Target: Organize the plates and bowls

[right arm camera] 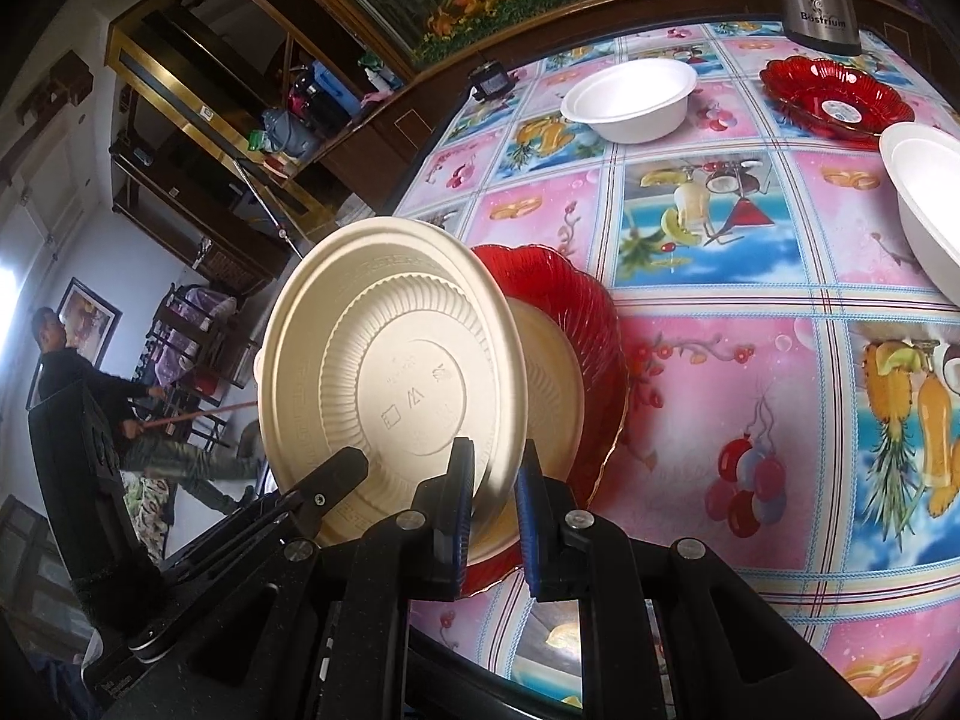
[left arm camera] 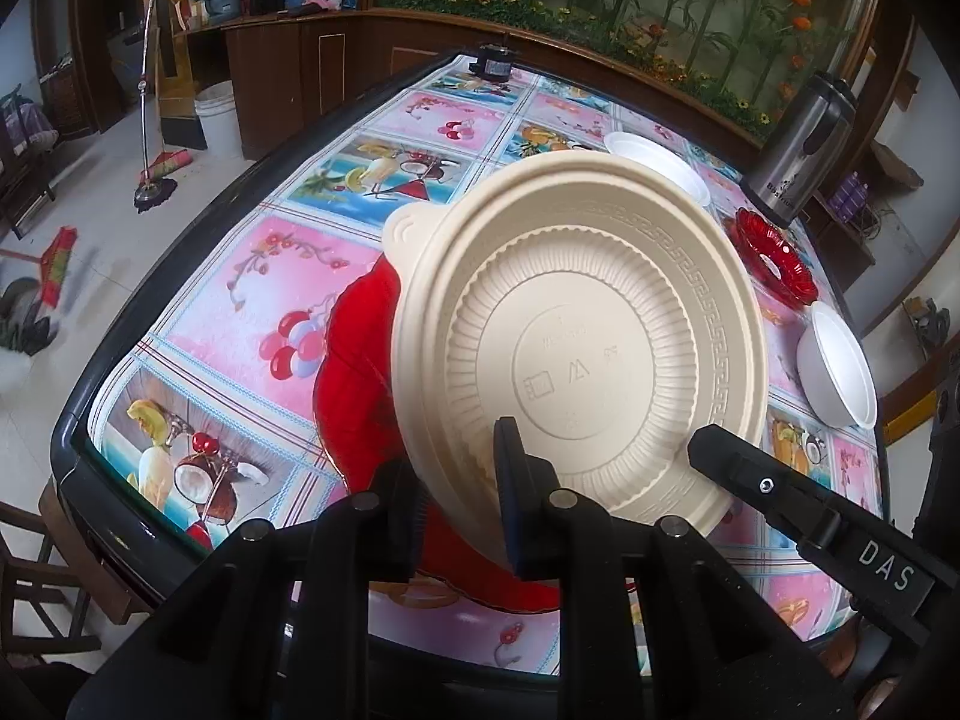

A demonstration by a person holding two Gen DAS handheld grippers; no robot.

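Both grippers' fingers (left arm camera: 414,510) (right arm camera: 462,510) nearly closed on beige bowl (left arm camera: 576,336) rim.

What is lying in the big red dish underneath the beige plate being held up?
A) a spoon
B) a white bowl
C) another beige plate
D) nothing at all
C: in the right wrist view a second beige plate lies in the red dish behind the tilted, held plate.

Beige bowl (left arm camera: 579,336) in left gripper (left arm camera: 462,492)
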